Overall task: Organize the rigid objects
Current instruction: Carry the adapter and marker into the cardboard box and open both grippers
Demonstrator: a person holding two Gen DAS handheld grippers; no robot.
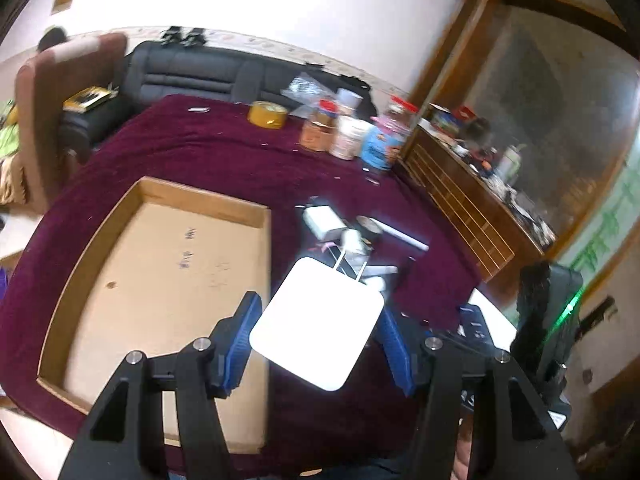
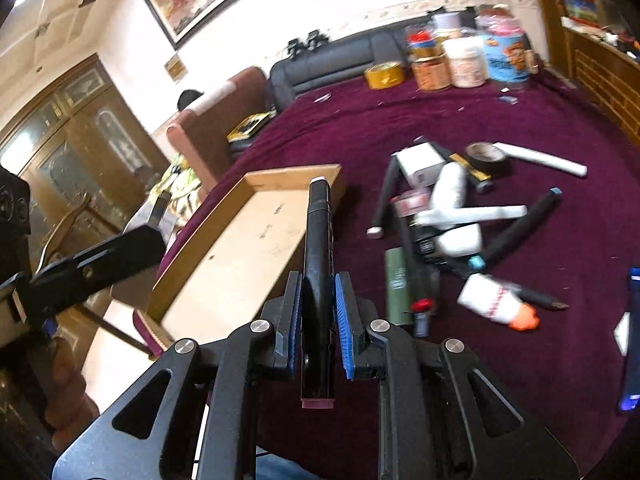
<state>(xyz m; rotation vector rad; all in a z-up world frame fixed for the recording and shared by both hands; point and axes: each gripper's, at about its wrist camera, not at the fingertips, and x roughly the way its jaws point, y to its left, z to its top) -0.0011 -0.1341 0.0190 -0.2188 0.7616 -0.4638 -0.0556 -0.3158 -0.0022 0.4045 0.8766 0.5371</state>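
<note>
Between the blue pads of the left gripper (image 1: pixel 318 340) sits a white square box (image 1: pixel 316 322), clamped at its sides with the jaws set wide, held above the maroon cloth (image 1: pixel 224 152) just right of the cardboard tray (image 1: pixel 160 264). Two thin prongs stick out of the box's far edge. The right gripper (image 2: pixel 318 316) is nearly closed on a black marker (image 2: pixel 318 248), which points forward over the tray's (image 2: pixel 240 240) near corner. Right of the tray lies a loose pile (image 2: pixel 452 216) of markers, white bottles and a tape roll. Jars (image 2: pixel 464 60) stand at the cloth's far edge.
</note>
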